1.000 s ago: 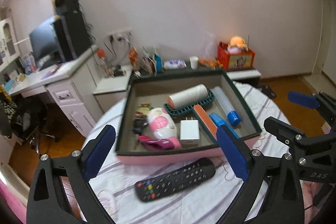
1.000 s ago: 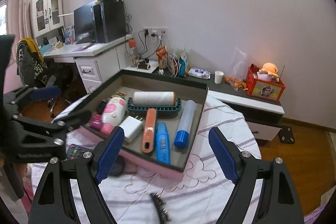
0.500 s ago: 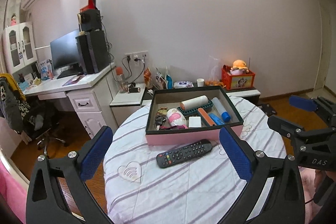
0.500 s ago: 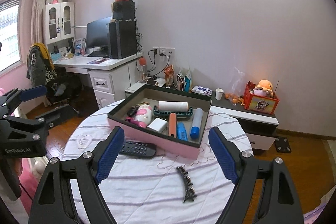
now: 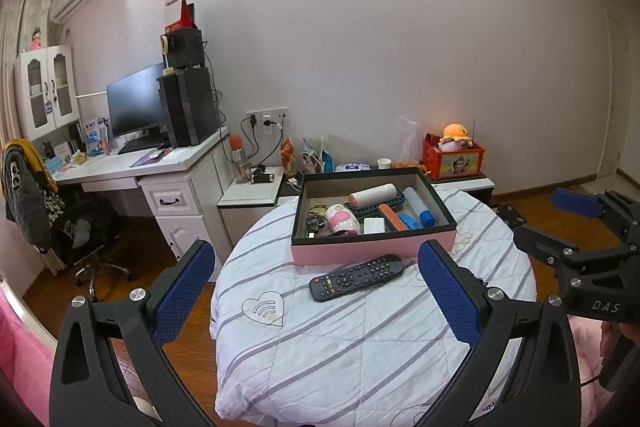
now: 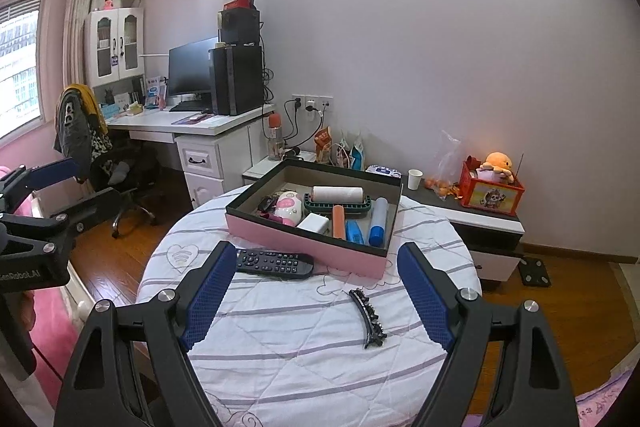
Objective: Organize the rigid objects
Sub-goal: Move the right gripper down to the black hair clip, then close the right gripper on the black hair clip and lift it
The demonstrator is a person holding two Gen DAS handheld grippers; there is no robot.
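Remote (image 5: 356,277) lies mid-worktop (image 5: 360,347) beyond both released, empty claws, left (image 5: 316,301) and right (image 6: 318,301), just before the pink box (image 5: 372,247); only the right view shows the hair clip (image 6: 367,317).

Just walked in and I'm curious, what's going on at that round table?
A person holds a two-finger gripper in each hand, tidying items into the pink tray. The left gripper and right gripper are both open and empty, hovering short of the table. A black remote and a hair clip lie outside the tray.
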